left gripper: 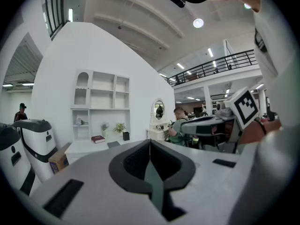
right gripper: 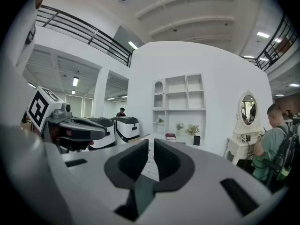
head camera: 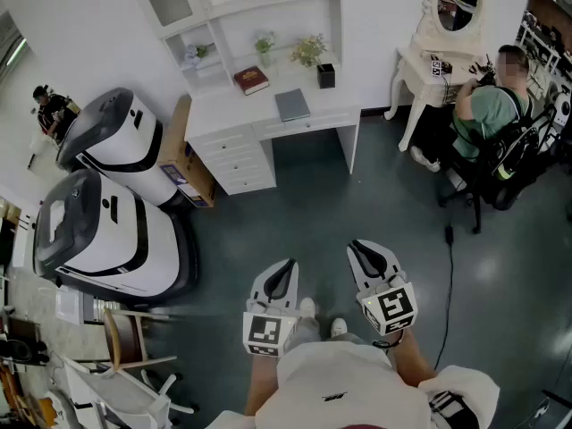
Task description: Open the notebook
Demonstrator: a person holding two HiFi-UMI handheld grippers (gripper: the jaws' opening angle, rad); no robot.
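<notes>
A closed grey notebook (head camera: 292, 105) lies flat on the white desk (head camera: 232, 114) across the room, with a red book (head camera: 251, 79) behind it to the left. In the left gripper view the notebook (left gripper: 113, 144) shows small on the desktop. Both grippers hang near the person's body, well short of the desk and over the dark floor. My left gripper (head camera: 288, 263) (left gripper: 150, 142) has its jaws meeting with nothing in them. My right gripper (head camera: 357, 244) (right gripper: 151, 142) shows a narrow slit between its jaws, empty too.
Two large white-and-grey machines (head camera: 107, 195) and a cardboard box (head camera: 183, 164) stand left of the desk. A seated person (head camera: 487, 114) works at a white vanity table (head camera: 429, 70) on the right. A cable (head camera: 450, 266) trails on the floor. A wooden chair (head camera: 125, 338) stands at lower left.
</notes>
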